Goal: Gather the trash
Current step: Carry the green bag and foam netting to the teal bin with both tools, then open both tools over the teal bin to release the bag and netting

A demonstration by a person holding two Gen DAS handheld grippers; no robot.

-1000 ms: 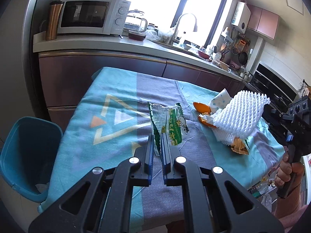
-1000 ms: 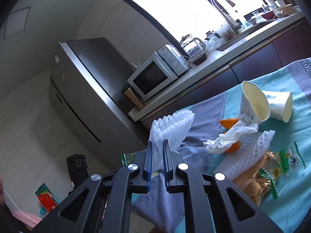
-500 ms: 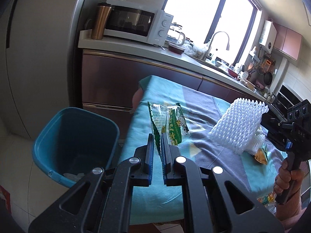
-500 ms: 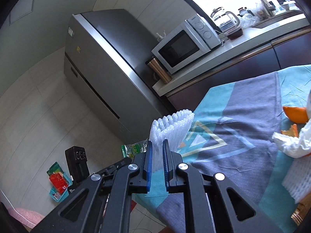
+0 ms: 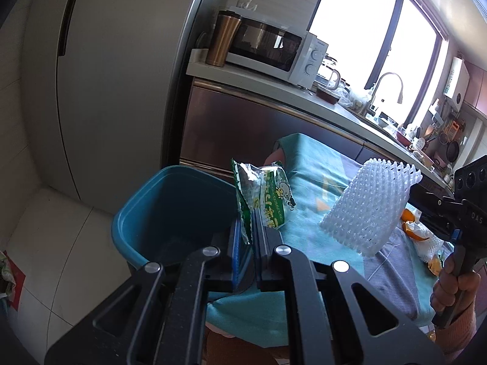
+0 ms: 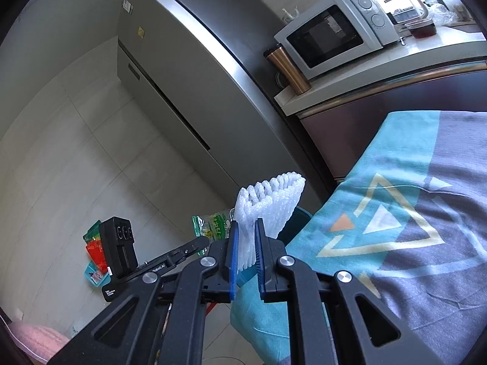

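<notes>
Left wrist: wrapper (image 5: 261, 194) in left tool (image 5: 252, 228), beside bin rim (image 5: 194, 170).

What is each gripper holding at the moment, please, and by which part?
The left gripper pinches the green wrapper by its lower edge; the right gripper pinches the foam net by its lower end.

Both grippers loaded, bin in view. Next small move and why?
Probably carry the left gripper a little further out over the teal bin, then open it. It is shut on the green snack wrapper, which hangs about at the bin's near rim beside the table edge, not clearly above the opening. The right gripper, shut on the white foam net, would follow.
</notes>
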